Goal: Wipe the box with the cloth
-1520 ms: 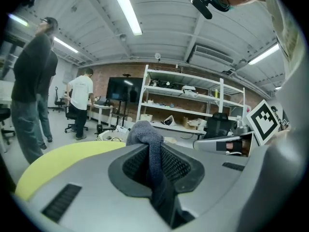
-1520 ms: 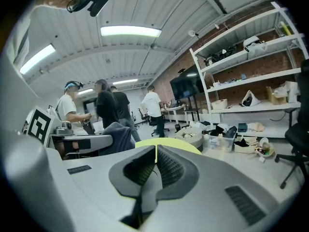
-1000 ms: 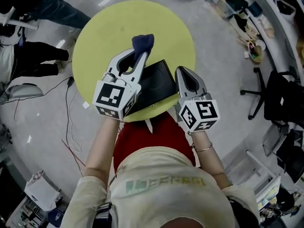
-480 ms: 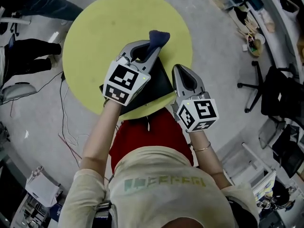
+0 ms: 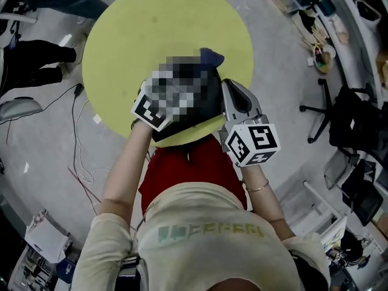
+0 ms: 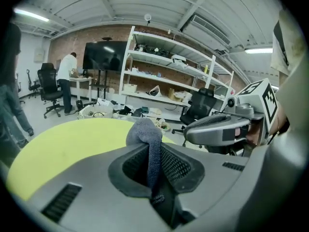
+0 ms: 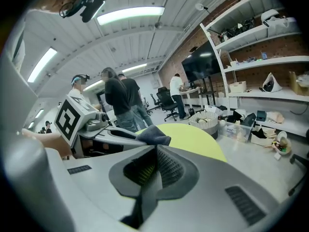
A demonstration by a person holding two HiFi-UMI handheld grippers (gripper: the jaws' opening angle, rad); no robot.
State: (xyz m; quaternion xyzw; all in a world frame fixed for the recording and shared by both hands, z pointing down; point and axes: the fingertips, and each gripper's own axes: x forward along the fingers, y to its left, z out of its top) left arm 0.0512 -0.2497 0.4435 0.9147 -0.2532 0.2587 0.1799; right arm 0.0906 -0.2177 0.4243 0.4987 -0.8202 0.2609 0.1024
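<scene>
On the round yellow table (image 5: pixel 121 47) lies a black box (image 5: pixel 185 131), mostly covered by a mosaic patch. My left gripper (image 6: pixel 149 146) is shut on a dark blue cloth (image 6: pixel 145 132). Its marker cube (image 5: pixel 147 111) shows at the box's left side, and the cloth (image 5: pixel 211 57) pokes out past the box's far right corner. My right gripper (image 5: pixel 235 90) rests at the box's right edge, jaws shut with nothing seen between them. In the right gripper view the cloth (image 7: pixel 153 136) sits just ahead of the right gripper (image 7: pixel 155 149).
The table's near edge is close to the person's red-clothed lap (image 5: pixel 191 168). Cables (image 5: pixel 82 162) trail on the floor at left. An office chair (image 5: pixel 339 111) and a cluttered bench (image 5: pixel 315 35) stand to the right. People (image 7: pixel 120 103) stand beyond the table.
My left gripper has carried the cloth rightward and farther across the box. The right gripper has stayed at the box's right edge.
</scene>
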